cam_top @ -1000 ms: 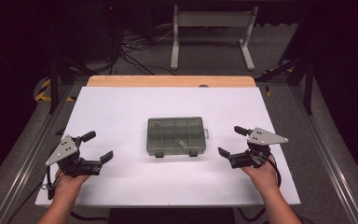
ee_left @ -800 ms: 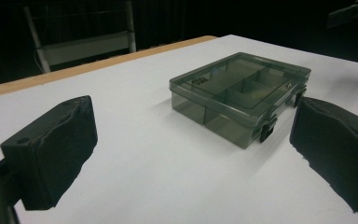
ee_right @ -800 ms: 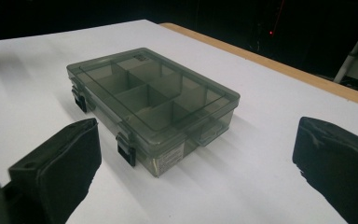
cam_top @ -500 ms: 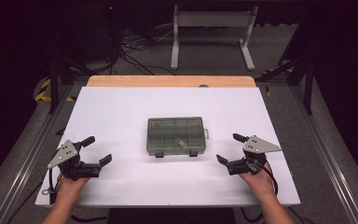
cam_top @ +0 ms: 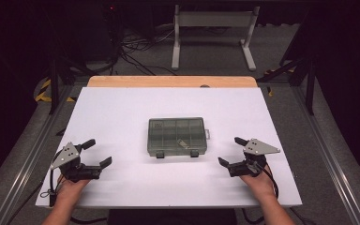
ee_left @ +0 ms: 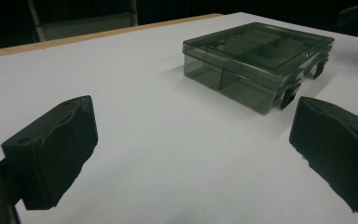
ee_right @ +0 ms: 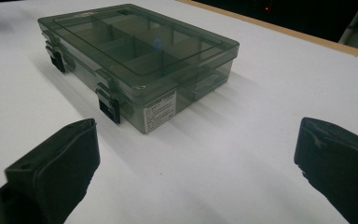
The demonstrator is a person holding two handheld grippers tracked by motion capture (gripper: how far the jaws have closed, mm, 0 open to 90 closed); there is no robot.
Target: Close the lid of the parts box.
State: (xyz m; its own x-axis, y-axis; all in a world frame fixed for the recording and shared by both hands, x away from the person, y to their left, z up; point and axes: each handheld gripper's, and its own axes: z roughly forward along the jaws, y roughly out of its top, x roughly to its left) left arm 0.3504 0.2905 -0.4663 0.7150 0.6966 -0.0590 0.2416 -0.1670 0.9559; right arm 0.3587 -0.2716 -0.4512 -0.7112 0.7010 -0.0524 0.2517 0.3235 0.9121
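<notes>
A smoky-green clear compartment box (cam_top: 176, 136) lies shut in the middle of the white table (cam_top: 122, 112), its two black latches facing the person. A small item shows through the lid near its front right. My left gripper (cam_top: 97, 153) rests low at the table's front left, open and holding nothing. My right gripper (cam_top: 231, 151) sits at the front right, open too, with nothing between its fingers. The box (ee_left: 256, 63) lies ahead and to the right in the left gripper view. In the right gripper view the box (ee_right: 135, 58) lies ahead and to the left, a white label on its side.
The table's wooden far edge (cam_top: 171, 81) runs along the back. Beyond it stand a white metal frame (cam_top: 213, 33) and cables on a dark floor. Metal rails flank the table on both sides.
Both grippers have drawn back toward the table's front edge and lowered. The box has not moved.
</notes>
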